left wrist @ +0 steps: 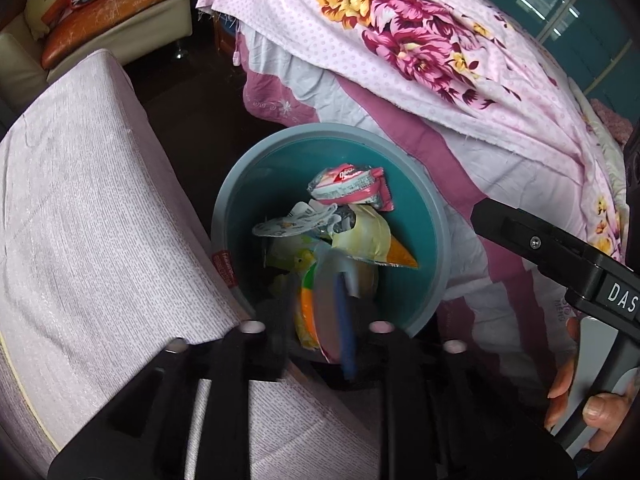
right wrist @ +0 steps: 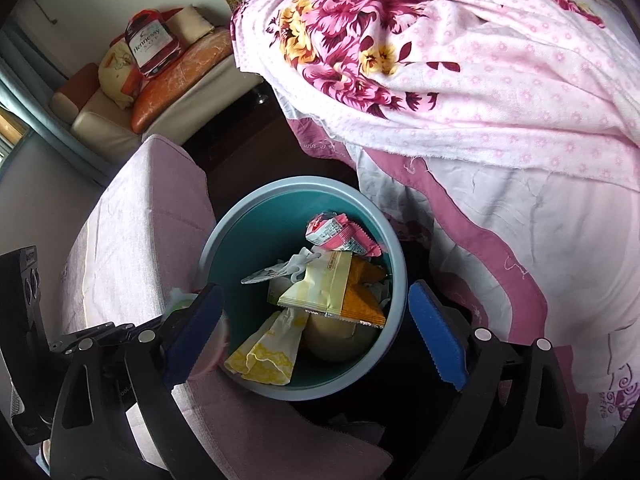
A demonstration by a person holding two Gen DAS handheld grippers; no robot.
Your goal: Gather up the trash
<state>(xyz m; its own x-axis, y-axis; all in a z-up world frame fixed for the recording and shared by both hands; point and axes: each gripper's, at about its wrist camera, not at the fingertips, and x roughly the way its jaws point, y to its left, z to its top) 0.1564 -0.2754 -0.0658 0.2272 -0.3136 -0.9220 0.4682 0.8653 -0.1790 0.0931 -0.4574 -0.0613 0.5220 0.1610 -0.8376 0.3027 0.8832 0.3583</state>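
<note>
A round teal trash bin (left wrist: 424, 216) stands on the floor between a stool and a bed, and it also shows in the right wrist view (right wrist: 248, 240). It holds several wrappers: a pink-and-white one (left wrist: 348, 188) (right wrist: 336, 232), a yellow-and-orange one (left wrist: 372, 240) (right wrist: 340, 292) and a yellow-white one (right wrist: 268, 348). My left gripper (left wrist: 316, 320) hangs over the bin's near rim, blurred, its fingers close together on a flat pink, green and orange wrapper (left wrist: 320, 312). My right gripper (right wrist: 316, 336) is open and empty above the bin, its blue pads (right wrist: 436, 332) wide apart.
A stool with a pale pink cover (left wrist: 92, 208) (right wrist: 140, 220) stands left of the bin. A bed with a floral pink sheet (left wrist: 440, 60) (right wrist: 480, 80) is to the right. A sofa with cushions (left wrist: 116, 8) (right wrist: 168, 80) is at the back left. The floor between is dark.
</note>
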